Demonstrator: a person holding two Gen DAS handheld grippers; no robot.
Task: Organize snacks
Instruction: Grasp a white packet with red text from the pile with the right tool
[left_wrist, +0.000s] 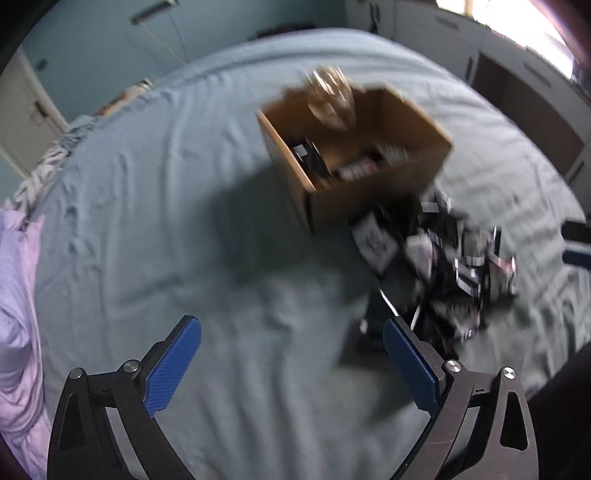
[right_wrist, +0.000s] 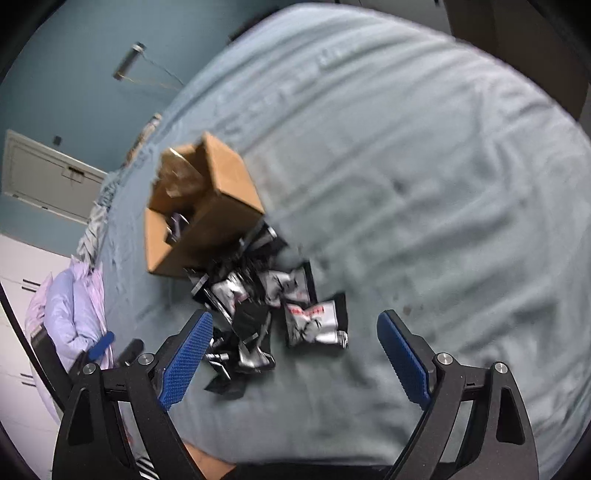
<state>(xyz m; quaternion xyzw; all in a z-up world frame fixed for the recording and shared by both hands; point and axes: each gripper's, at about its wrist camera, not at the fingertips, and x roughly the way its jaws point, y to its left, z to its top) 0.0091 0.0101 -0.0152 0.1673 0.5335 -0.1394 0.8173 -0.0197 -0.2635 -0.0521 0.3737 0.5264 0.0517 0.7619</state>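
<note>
A: Left claw (left_wrist: 291, 339)?
B: Released, blue pads spread wide, nothing between. Hovering at bottom centre over bare bed sheet (left_wrist: 166, 229).

A: Right claw (right_wrist: 295, 336)?
B: Released too, spread wide above the near edge of the snack packets (right_wrist: 273, 306), not touching them.

A: Snacks?
B: Heaped black-and-silver packets on the sheet at centre left of the right view, just beside the cardboard box (right_wrist: 207, 206). More packets inside the open box. Blurred in the left view: box upper centre, heap right of it.

A: Elsewhere?
B: Lilac bedding (right_wrist: 70, 310) bunched at far left.
</note>
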